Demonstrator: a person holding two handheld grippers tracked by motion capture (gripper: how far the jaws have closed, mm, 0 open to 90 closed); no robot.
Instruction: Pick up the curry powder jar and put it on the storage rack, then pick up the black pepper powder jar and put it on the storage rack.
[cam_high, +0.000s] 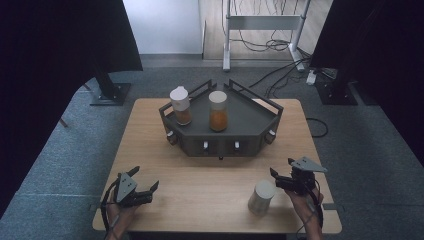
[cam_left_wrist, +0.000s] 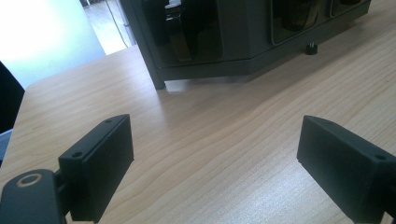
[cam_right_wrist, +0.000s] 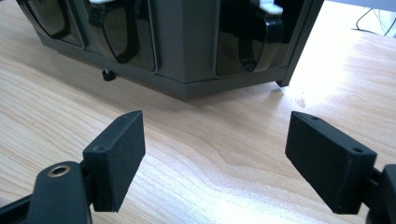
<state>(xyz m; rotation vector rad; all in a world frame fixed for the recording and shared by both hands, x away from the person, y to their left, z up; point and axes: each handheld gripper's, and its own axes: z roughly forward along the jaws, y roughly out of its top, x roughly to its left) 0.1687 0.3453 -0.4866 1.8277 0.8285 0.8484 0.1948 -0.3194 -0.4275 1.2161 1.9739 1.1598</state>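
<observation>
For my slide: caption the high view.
Open grippers flank a white jar before a dark rack.

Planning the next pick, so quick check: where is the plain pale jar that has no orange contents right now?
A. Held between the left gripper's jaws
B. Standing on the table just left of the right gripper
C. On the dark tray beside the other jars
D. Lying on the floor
B: in the high view the pale jar stands on the table close beside the right gripper, whose jaws are open with nothing between them.
</observation>
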